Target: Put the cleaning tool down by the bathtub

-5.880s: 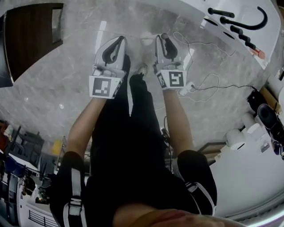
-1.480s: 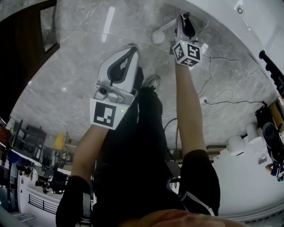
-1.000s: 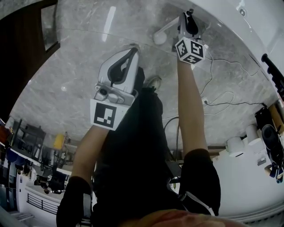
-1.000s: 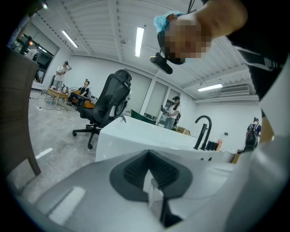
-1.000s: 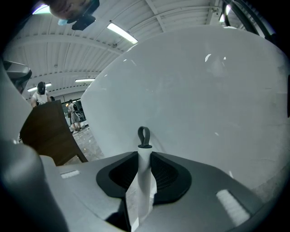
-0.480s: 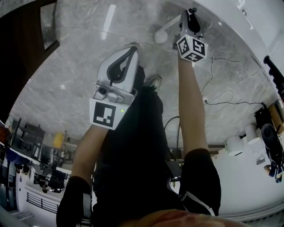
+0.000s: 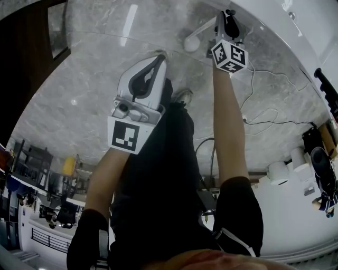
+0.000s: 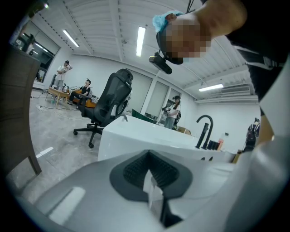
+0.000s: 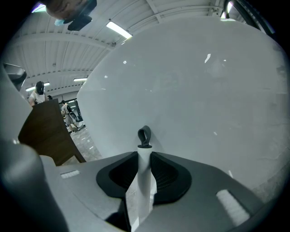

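The cleaning tool has a white handle [image 9: 144,170] ending in a dark grey hanging loop [image 9: 144,135]. My right gripper [image 9: 144,156] is shut on that handle, loop end pointing at the white bathtub wall [image 9: 195,90] close ahead. In the head view the right gripper [image 7: 226,16] is stretched far forward beside the bathtub [image 7: 269,18], with the tool's white round end [image 7: 190,43] to its left over the marble floor. My left gripper [image 7: 157,57] hangs nearer my body, shut and holding nothing; from the left gripper [image 8: 149,174] I see the bathtub [image 8: 136,136] across the room.
Thin cables [image 7: 259,118] trail over the marble floor at right. A black faucet [image 7: 325,84] stands on the tub's rim. A dark wooden panel [image 7: 26,63] is at left. White and black devices [image 7: 280,171] sit at lower right. An office chair [image 8: 106,106] and people stand beyond.
Since several seconds ago my right arm has reached forward to the tub with the tool. Over the last second it crept slightly right. The left gripper has hardly moved.
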Demonstrator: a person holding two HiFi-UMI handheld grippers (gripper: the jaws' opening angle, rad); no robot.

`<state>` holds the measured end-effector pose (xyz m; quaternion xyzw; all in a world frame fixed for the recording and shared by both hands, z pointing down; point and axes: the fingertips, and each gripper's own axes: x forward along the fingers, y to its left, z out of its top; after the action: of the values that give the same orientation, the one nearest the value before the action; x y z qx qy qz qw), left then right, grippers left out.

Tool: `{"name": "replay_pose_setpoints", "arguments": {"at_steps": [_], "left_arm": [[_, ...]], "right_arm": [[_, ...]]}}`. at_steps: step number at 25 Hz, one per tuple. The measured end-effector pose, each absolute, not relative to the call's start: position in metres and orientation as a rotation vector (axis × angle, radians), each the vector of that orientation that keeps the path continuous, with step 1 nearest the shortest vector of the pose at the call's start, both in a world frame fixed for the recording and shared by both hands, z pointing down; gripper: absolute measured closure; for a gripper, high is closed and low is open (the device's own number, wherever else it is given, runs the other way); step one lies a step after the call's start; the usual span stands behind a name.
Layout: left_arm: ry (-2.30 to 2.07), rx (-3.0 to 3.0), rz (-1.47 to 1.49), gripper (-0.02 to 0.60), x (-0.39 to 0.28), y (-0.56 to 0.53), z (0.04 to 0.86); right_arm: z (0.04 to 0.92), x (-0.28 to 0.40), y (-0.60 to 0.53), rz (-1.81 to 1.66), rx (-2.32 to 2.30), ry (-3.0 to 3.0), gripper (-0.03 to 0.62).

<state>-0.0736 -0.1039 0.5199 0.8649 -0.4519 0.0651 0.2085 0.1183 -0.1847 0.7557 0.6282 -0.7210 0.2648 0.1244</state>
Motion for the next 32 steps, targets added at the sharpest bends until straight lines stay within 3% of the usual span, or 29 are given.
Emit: {"name": "replay_pose_setpoints", "arguments": {"at_steps": [32], "left_arm": [[-1.294,2.395,0.149,0.574,-0.076,-0.075,0.498]], "right_arm": [[0.734,0.118,-0.156,0.802,1.842,-2.107,0.457]]}}
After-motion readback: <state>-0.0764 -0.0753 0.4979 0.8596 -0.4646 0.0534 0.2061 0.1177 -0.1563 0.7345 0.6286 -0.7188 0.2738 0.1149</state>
